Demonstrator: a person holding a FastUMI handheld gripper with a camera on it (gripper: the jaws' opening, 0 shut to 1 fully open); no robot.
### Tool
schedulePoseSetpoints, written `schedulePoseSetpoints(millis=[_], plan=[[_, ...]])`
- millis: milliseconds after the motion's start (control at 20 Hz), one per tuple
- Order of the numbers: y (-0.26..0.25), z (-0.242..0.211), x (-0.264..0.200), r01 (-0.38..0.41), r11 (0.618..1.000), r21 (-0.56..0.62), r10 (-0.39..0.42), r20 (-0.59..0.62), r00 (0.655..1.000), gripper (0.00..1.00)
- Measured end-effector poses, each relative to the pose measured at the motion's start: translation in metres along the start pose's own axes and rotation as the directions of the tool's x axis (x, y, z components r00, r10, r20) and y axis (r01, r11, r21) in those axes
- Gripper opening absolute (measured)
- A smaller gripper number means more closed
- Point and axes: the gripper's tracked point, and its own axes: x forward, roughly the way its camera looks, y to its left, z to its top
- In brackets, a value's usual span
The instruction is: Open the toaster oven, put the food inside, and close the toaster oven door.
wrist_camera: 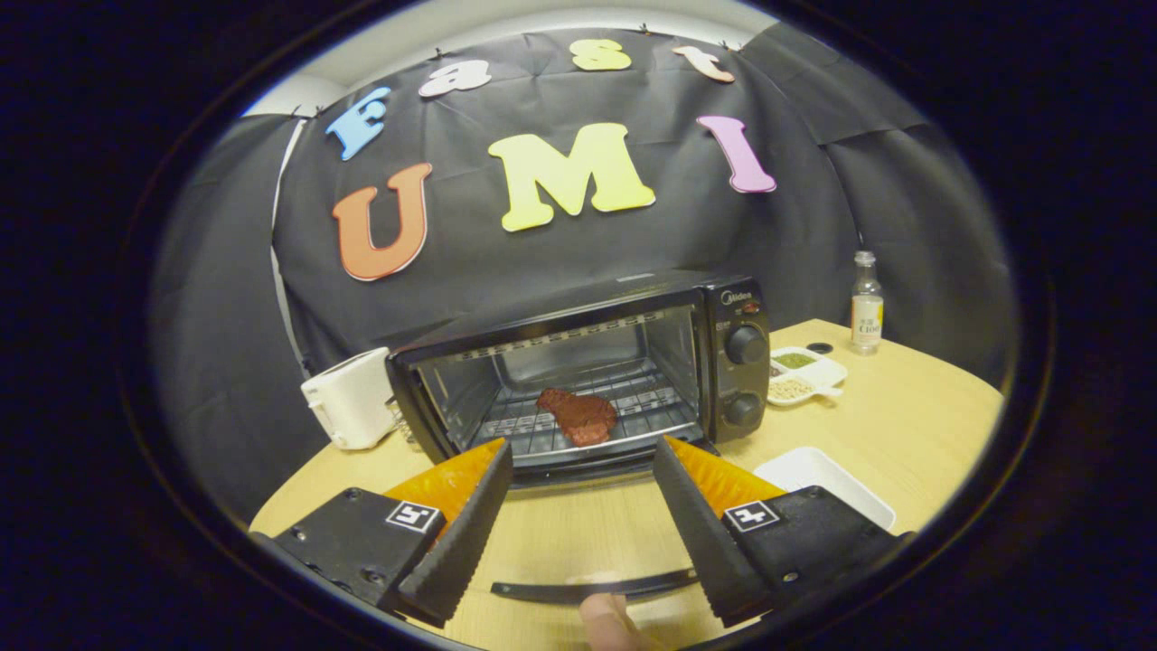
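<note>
The black toaster oven (633,353) stands on the wooden table (904,425) with its glass door folded down flat toward me. The door's dark handle (597,589) lies low between my fingers. A reddish-brown piece of meat (578,414) rests on the wire rack inside, just beyond my fingertips. My gripper (581,452) is open, its fingers spread wide above the lowered door with nothing between them. A person's fingertip (604,620) shows right by the handle.
A white toaster (352,398) stands left of the oven. On its right are a white divided dish (804,375) with beans, a small bottle (866,303) and a dark cap (820,347). A white rectangular plate (818,479) lies beside my right finger.
</note>
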Motion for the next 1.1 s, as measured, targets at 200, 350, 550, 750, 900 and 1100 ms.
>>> schedulePoseSetpoints(millis=[200, 350, 550, 750, 900, 1100], plan=[[-0.004, -0.032, -0.028, 0.015, 0.998, -0.059, -0.018, -0.058, 0.998, 1.0], [-0.003, -0.069, -0.039, 0.002, 0.995, -0.098, -0.018, -0.162, 0.987, 1.0], [-0.007, -0.108, -0.047, -0.014, 0.997, -0.08, -0.01, -0.293, 0.956, 1.0], [-0.008, -0.122, -0.045, -0.011, 0.998, -0.065, -0.011, -0.334, 0.943, 1.0], [-0.013, -0.116, -0.039, 0.011, 0.996, -0.085, -0.037, -0.312, 0.949, 1.0], [-0.014, -0.115, -0.037, 0.041, 0.996, -0.085, -0.065, -0.299, 0.952, 1.0]])
